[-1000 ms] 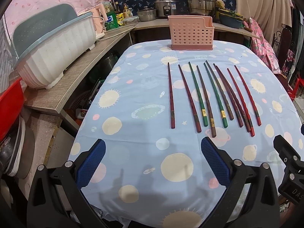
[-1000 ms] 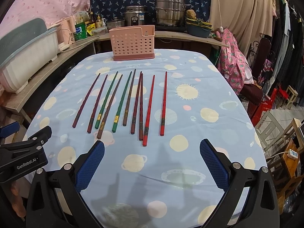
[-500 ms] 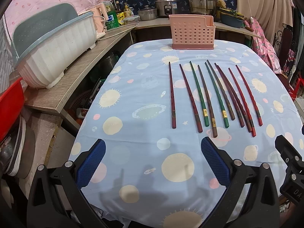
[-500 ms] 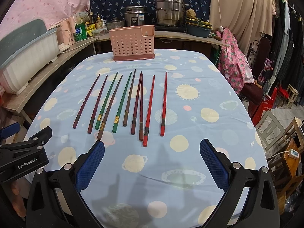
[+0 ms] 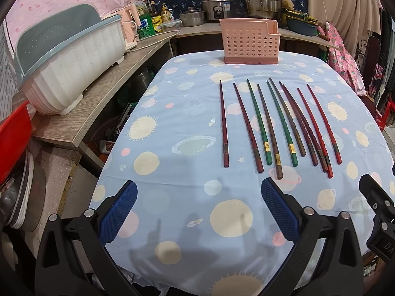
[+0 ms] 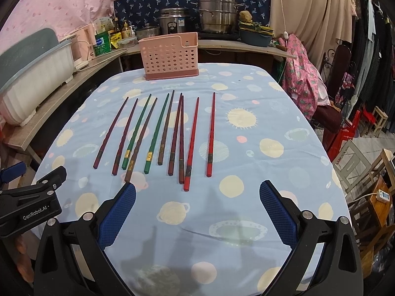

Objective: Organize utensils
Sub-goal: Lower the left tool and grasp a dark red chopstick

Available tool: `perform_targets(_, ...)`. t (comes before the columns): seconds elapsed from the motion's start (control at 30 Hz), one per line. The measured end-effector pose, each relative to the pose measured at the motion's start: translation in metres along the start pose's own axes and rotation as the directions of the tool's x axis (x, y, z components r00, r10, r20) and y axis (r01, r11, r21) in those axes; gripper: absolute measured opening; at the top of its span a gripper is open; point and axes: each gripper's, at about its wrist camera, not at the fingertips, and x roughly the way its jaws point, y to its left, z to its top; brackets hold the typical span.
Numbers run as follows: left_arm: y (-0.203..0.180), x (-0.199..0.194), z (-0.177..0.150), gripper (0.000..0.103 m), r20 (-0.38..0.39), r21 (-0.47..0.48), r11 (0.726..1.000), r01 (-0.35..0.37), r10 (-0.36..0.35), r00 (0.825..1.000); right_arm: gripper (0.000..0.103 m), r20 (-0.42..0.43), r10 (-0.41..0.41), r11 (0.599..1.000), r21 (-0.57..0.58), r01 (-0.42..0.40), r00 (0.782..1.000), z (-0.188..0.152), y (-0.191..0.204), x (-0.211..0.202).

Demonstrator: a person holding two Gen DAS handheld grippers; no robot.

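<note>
Several chopsticks lie side by side on the blue planet-print tablecloth (image 5: 172, 177): dark red ones (image 5: 224, 125) at the left, green ones (image 5: 258, 123) in the middle, bright red ones (image 6: 210, 133) at the right. A pink perforated utensil holder (image 5: 250, 42) stands upright at the table's far edge; it also shows in the right wrist view (image 6: 170, 58). My left gripper (image 5: 198, 209) is open and empty, just short of the chopsticks' near ends. My right gripper (image 6: 197, 209) is open and empty, likewise near them.
A white and grey-blue dish rack (image 5: 71, 56) sits on a wooden counter (image 5: 103, 83) to the left. Pots and bottles line the back shelf (image 6: 217, 19). Clothes and chairs (image 6: 340, 93) stand at the right. A red tub (image 5: 12, 145) is at the far left.
Both grippers have edged slightly forward toward the chopsticks. Nothing on the table has moved.
</note>
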Motion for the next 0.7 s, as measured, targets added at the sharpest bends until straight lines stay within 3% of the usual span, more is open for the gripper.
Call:
perform_targets(0.27,0.006,0.012,0.003,0.096,-0.034,-0.021,1.000,0.004,-0.005,0.999,0.096,-0.008,-0.006,1.000,0.024,0.006,1.000,0.003,-0.008,0.009)
perform_targets(0.6,0.022,0.057,0.020,0.096,-0.078,-0.087,0.996,0.015,-0.022,0.997,0.096,-0.018,-0.030,0.998,0.061,0.031,0.999,0.016,-0.030,0.045)
perform_targets(0.7,0.023,0.072,0.025,0.096,-0.078,-0.091,0.995,0.029,-0.036,0.996,0.091,-0.034,-0.027,0.997,0.067,0.029,0.999,0.019,-0.034,0.061)
